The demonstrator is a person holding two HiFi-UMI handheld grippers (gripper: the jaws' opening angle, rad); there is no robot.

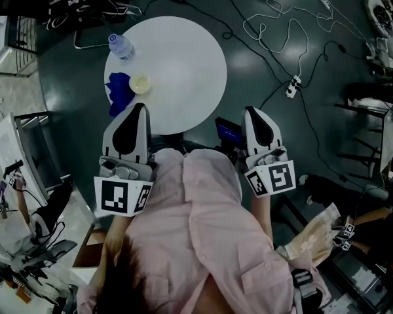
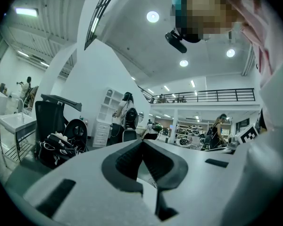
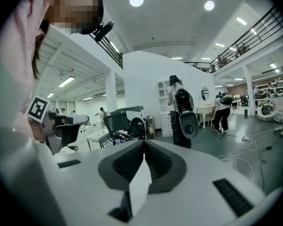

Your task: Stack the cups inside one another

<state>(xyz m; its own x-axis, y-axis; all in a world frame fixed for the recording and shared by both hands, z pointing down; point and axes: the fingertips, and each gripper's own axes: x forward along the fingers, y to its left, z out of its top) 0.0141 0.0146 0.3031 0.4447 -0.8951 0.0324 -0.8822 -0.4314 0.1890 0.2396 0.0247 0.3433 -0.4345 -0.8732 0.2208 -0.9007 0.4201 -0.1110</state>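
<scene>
Our pink shirt (image 1: 203,227) fills the near view. Past it, our left gripper (image 1: 139,107) reaches over the table's (image 1: 183,57) near edge, and our right gripper (image 1: 252,111) hangs off that edge, over the floor. Each has its jaws pressed together, holding nothing. On the table's left side stands a pale cup (image 1: 139,84), just beside a blue thing (image 1: 120,90). A bottle (image 1: 120,46) stands at the table's far-left rim.

Round white table (image 1: 183,57) on a dark floor (image 1: 72,84) strewn with cables (image 1: 270,4).
A water bottle (image 1: 120,46) stands at the table's left edge, a blue cloth (image 1: 120,91) nearby; a white power strip (image 1: 292,86) lies on the floor, right.
</scene>
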